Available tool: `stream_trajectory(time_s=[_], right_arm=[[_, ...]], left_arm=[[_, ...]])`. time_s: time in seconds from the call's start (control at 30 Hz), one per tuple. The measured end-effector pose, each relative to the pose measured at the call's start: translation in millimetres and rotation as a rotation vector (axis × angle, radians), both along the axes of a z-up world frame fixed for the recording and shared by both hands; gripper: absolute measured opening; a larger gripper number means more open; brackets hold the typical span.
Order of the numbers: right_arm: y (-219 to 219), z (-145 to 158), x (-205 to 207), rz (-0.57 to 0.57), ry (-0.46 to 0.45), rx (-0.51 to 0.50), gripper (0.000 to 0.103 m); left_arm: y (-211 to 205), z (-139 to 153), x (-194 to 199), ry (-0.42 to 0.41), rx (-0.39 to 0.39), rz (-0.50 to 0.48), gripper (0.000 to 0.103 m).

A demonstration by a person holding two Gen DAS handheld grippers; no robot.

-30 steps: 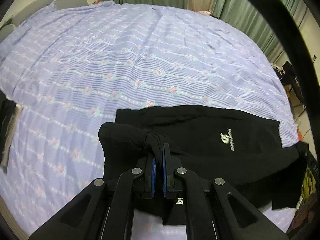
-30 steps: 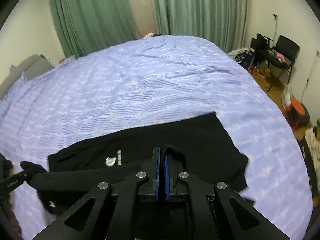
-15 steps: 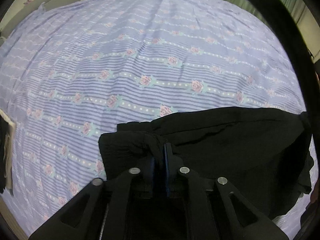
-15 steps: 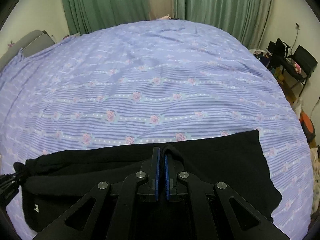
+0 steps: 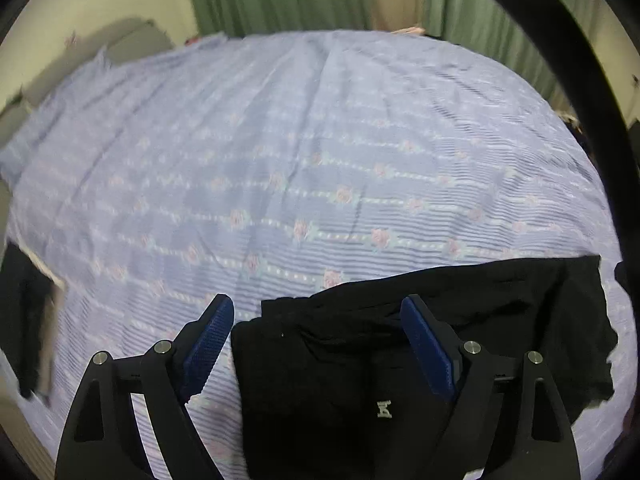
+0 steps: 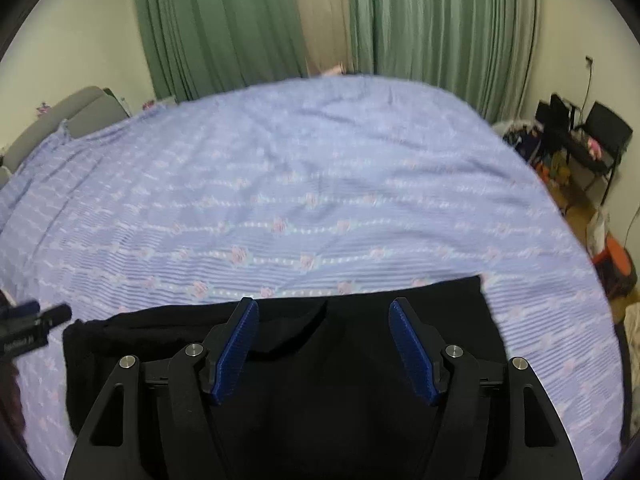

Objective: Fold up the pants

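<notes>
The black cloth pants [image 5: 420, 344] lie folded on the near edge of the lilac flower-striped bedsheet [image 5: 304, 152]. Above the pants, the left gripper [image 5: 318, 344] and right gripper [image 6: 322, 344] have just been opening; their blue-padded jaws stand apart, gripping nothing.

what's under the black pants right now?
The black pants lie on the striped floral bedsheet, which shows all around them. Whatever lies directly beneath, including lower folded layers, is covered by the fabric.
</notes>
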State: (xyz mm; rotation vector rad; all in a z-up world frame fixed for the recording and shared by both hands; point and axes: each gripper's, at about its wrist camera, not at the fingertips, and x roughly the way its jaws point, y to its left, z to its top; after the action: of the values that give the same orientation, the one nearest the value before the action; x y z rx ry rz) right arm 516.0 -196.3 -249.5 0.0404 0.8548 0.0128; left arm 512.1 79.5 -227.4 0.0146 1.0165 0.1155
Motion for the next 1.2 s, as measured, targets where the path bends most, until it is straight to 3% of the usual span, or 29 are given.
stream_trajectory(time_s=[0.17, 0.27, 0.43, 0.67, 0.97, 1.0, 1.13, 1.2], right_arm=[[-12.5, 15.7, -35.6, 0.064, -0.009, -0.017, 0.073], [-14.8, 9.2, -53.5, 0.126, 0.03, -0.029, 0.073], [0.0, -24.5, -69.3, 0.243, 0.135, -0.103, 0.073], [26.5, -68.1, -67.1, 0.339, 0.221, -0.162, 0.073], [40.4, -105.9, -44.8, 0.336, 0.262, -0.2, 0.072], [39.8, -112.5, -41.7, 0.334, 0.275, -0.197, 0.068], [32.3, -127.1, -34.5, 0.324, 0.328, -0.17, 0.015], [25.0, -122.0, -33.5, 0.307, 0.322, -0.168, 0.007]], left_arm=[[-34.1, 20.0, -31.7, -0.055, 0.078, -0.163, 0.089], [-58.6, 18.6, -47.5, -0.044, 0.063, -0.244, 0.089], [-80.2, -11.1, -71.9, 0.041, -0.006, -0.318, 0.089], [-95.6, -37.0, -88.8, 0.113, -0.001, -0.343, 0.089], [-84.9, -47.7, -83.6, 0.124, -0.014, -0.305, 0.089], [-85.0, -48.6, -82.7, 0.125, -0.014, -0.306, 0.089], [-84.6, -52.7, -79.2, 0.124, -0.011, -0.307, 0.089], [-82.9, -54.2, -76.6, 0.124, -0.008, -0.306, 0.089]])
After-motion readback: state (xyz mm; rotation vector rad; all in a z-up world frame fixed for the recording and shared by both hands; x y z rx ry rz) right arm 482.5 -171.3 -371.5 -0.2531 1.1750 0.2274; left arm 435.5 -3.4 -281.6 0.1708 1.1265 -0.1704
